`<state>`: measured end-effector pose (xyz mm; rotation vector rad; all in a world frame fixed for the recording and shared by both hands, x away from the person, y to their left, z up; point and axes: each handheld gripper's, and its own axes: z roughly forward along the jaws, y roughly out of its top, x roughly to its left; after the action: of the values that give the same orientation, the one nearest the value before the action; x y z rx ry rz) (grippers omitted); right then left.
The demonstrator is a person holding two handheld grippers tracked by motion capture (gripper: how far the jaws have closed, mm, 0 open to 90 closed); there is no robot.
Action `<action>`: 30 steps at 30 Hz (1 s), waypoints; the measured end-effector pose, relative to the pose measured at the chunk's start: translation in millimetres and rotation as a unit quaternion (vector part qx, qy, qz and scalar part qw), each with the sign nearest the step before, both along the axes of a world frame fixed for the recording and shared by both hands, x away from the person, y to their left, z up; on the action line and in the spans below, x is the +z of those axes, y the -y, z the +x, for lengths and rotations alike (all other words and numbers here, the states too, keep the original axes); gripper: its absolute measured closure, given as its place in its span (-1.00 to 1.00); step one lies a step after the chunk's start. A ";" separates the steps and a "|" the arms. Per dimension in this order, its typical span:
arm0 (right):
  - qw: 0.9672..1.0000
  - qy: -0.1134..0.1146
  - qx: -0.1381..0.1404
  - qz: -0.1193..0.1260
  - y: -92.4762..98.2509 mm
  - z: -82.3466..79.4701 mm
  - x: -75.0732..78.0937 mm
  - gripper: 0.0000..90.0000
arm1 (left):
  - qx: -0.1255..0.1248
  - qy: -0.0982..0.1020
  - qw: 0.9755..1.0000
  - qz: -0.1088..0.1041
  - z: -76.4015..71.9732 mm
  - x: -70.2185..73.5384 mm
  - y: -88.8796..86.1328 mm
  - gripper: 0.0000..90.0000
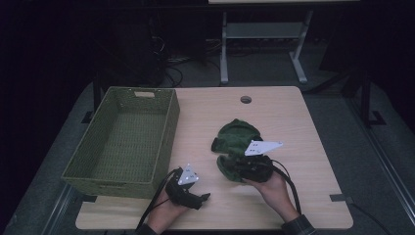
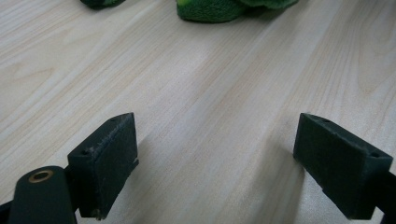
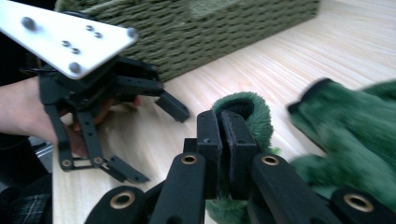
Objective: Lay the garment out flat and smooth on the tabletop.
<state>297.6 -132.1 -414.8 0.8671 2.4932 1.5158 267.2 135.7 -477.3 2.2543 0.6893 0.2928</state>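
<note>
A dark green fuzzy garment (image 1: 235, 138) lies crumpled at the middle of the wooden table (image 1: 293, 122). My right gripper (image 1: 234, 169) is shut on a fold of that garment (image 3: 250, 109) at its near edge, with the fabric pinched between the jaws. To its left, near the table's front edge, my left gripper (image 1: 203, 198) rests open on bare wood, its jaws spread wide with nothing between them. The left gripper (image 3: 144, 140) appears open in the right gripper view too. The garment's edge (image 2: 210, 9) shows at the top of the left gripper view.
A green woven basket (image 1: 98, 147), empty, stands on the table's left side, its wall (image 3: 210, 32) close behind the left gripper. A round cable hole (image 1: 245, 100) sits at the table's far edge. Bare wood lies to the right of the garment.
</note>
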 end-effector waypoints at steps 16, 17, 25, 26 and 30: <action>0.995 -0.007 -0.087 -0.039 55.6 -2.1 -11.1 0.71 | -0.001 -0.001 1.000 0.001 -0.1 -0.1 -0.1 -0.72; 0.995 -0.001 -0.095 -0.040 58.2 -3.4 -8.4 0.76 | 0.001 -0.001 1.000 -0.001 -0.3 -0.3 0.2 -0.72; 0.995 0.028 -0.087 -0.029 48.7 1.1 4.1 0.96 | 0.001 0.001 1.000 0.000 0.3 -0.3 0.1 -0.72; 0.996 0.028 -0.082 -0.037 44.3 4.1 1.6 0.96 | 0.000 0.001 1.000 0.000 0.5 -0.3 0.1 -0.72; 0.993 0.000 -0.085 -0.080 33.4 17.3 -18.4 0.98 | -0.001 0.001 1.000 0.002 0.7 -0.1 -0.1 -0.72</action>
<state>314.9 -165.6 -433.2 1.0206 2.4292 1.2452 267.9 135.8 -477.4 2.2573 0.6859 0.2964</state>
